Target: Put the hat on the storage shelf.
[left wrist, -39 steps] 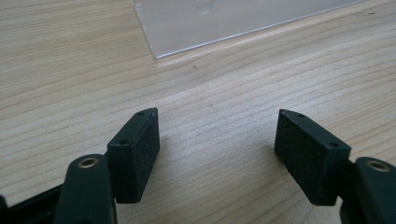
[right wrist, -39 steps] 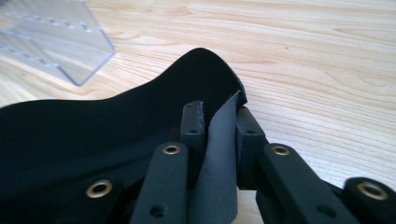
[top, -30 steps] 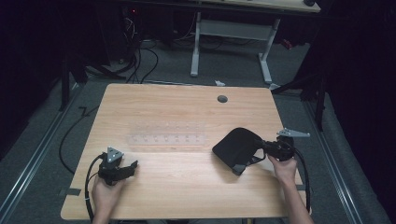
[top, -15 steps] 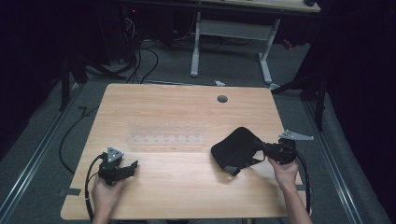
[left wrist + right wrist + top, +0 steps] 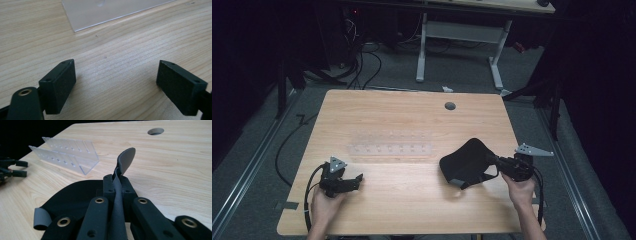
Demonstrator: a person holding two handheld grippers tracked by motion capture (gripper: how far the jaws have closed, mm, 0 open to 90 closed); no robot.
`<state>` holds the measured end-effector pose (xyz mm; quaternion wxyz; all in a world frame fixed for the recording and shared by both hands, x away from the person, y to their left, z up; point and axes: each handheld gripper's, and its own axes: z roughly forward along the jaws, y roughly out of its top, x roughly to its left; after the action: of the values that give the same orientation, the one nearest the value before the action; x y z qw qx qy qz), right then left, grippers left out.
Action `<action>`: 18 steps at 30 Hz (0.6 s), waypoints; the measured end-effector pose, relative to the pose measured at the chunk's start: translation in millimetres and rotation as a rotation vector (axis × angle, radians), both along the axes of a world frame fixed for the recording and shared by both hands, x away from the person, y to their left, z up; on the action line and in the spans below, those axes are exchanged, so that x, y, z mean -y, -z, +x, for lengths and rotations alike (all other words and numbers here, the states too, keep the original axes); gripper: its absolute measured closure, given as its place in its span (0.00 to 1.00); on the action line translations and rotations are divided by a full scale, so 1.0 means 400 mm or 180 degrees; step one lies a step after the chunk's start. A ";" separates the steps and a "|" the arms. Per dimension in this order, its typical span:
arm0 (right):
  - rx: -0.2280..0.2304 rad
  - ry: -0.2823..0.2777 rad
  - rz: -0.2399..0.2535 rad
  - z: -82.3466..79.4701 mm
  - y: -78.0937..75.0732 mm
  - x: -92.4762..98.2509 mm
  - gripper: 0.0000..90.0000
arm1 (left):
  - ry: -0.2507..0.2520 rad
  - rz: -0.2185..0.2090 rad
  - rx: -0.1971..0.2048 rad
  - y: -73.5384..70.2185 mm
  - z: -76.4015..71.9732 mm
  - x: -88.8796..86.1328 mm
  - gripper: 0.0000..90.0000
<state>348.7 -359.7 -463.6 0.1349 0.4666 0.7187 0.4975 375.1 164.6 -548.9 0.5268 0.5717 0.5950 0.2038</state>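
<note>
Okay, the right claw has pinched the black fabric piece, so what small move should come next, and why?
Probably bring the left claw across to the black fabric piece's free edge. The right claw is shut on one edge, lifting it, while the left claw's jaws have just been opening and stand wide with nothing between them.

In the right gripper view we see the black fabric pad with grey lining point(image 5: 75, 197) partly hidden behind the right gripper point(image 5: 117, 185), its near part cut off below. In the left gripper view, the clear acrylic rack point(image 5: 105, 11) ahead of the left gripper point(image 5: 116, 83) is cut off above.
</note>
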 end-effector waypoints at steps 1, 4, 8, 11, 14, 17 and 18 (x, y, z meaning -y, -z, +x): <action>0.0015 -0.0010 0.0003 -0.004 -0.002 -0.001 0.96 | 0.0002 0.0007 0.0000 0.000 0.000 0.000 0.17; 0.0027 -0.0011 0.0027 -0.018 -0.009 -0.004 0.96 | -0.0001 0.0009 0.0001 0.000 0.000 0.000 0.17; 0.0079 -0.0037 0.0062 -0.041 -0.021 -0.010 0.96 | 0.0004 0.0008 0.0009 -0.001 -0.001 0.000 0.18; 0.0093 -0.0047 0.0076 -0.049 -0.025 -0.014 0.96 | 0.0031 0.0012 0.0016 -0.002 -0.003 -0.002 0.21; 0.0110 -0.0063 0.0145 -0.066 -0.031 -0.021 0.96 | 0.0099 0.0005 0.0045 -0.005 -0.012 0.006 0.23; 0.0122 -0.0064 0.0175 -0.073 -0.035 -0.024 0.96 | 0.0256 -0.0030 0.0108 -0.020 -0.030 0.025 0.24; 0.0141 -0.0076 0.0193 -0.077 -0.037 -0.027 0.96 | 0.0310 -0.0019 0.0121 -0.026 -0.036 0.032 0.24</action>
<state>318.1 -348.9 -448.7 0.1307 0.4508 0.7056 0.5308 360.9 151.6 -538.5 0.5491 0.5944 0.5570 0.1870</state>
